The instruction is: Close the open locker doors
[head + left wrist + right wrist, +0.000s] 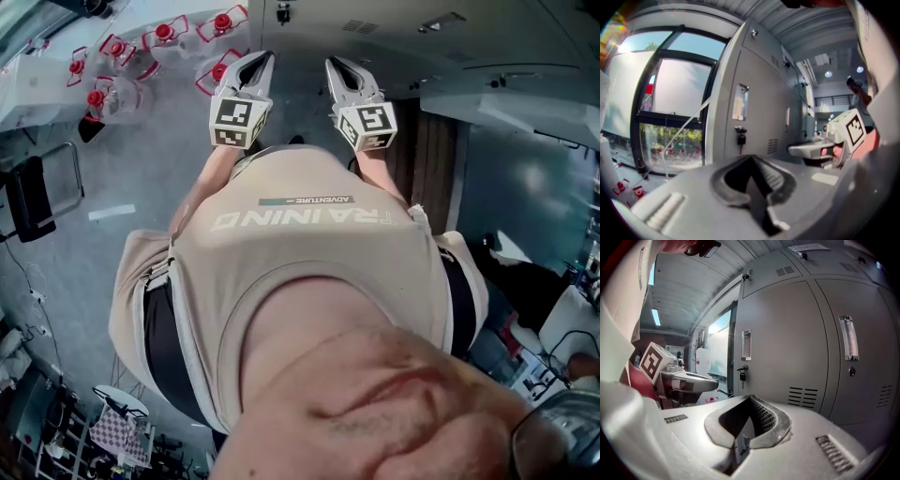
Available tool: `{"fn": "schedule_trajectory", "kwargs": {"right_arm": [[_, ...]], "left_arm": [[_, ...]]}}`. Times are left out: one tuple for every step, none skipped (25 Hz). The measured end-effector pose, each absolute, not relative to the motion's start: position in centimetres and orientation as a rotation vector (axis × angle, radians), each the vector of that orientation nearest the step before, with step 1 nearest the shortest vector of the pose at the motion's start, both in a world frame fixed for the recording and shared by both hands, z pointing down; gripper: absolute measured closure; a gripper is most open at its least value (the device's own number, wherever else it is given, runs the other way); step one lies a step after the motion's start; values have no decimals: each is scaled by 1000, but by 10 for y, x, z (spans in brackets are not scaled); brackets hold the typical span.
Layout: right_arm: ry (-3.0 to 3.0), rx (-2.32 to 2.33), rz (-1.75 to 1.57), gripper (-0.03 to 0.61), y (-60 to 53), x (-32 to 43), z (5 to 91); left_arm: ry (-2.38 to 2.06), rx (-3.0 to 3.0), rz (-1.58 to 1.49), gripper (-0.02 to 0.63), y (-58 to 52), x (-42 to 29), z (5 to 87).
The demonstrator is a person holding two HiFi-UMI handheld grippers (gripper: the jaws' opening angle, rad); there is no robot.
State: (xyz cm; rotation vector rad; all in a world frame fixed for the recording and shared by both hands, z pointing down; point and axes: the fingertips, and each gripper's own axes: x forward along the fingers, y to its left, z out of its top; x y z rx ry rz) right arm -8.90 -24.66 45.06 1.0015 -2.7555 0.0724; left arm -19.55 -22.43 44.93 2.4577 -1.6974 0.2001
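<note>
Grey lockers [785, 341] fill the right gripper view; the two doors I see there, the second one [865, 357] at the right, sit flush and shut. A key [742, 376] hangs in the left door's lock under a handle [746, 344]. The left gripper view shows the same locker row [757, 89] from the side, with that key [739, 138]. My left gripper [255, 60] and right gripper [337, 66] are held side by side at chest height, pointing at the lockers. Both are shut with nothing between the jaws [752, 158] [751, 398]. Neither touches a door.
A large window [677, 91] stands left of the lockers. Red-capped items [164, 33] sit on the floor at the upper left. A dark chair [30, 199] is at the left and a wood panel [433, 155] at the right. My torso [300, 244] fills the middle of the head view.
</note>
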Motion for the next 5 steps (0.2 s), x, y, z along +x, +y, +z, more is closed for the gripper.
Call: {"fn": "schedule_trajectory", "kwargs": {"right_arm": [[-2751, 1016, 80, 565, -247, -88, 452], [-2747, 1027, 83, 565, -247, -88, 453], [-2745, 1034, 82, 565, -247, -90, 453], [-2744, 1038, 80, 565, -247, -92, 453], [-2745, 1041, 77, 565, -247, -94, 453]], "left_arm": [[-1695, 2463, 201, 618, -226, -196, 449], [-1693, 2468, 203, 618, -227, -197, 448], [-1691, 2473, 207, 618, -228, -199, 447], [-1688, 2476, 212, 618, -229, -201, 447], [-1685, 2480, 217, 618, -230, -203, 446]]}}
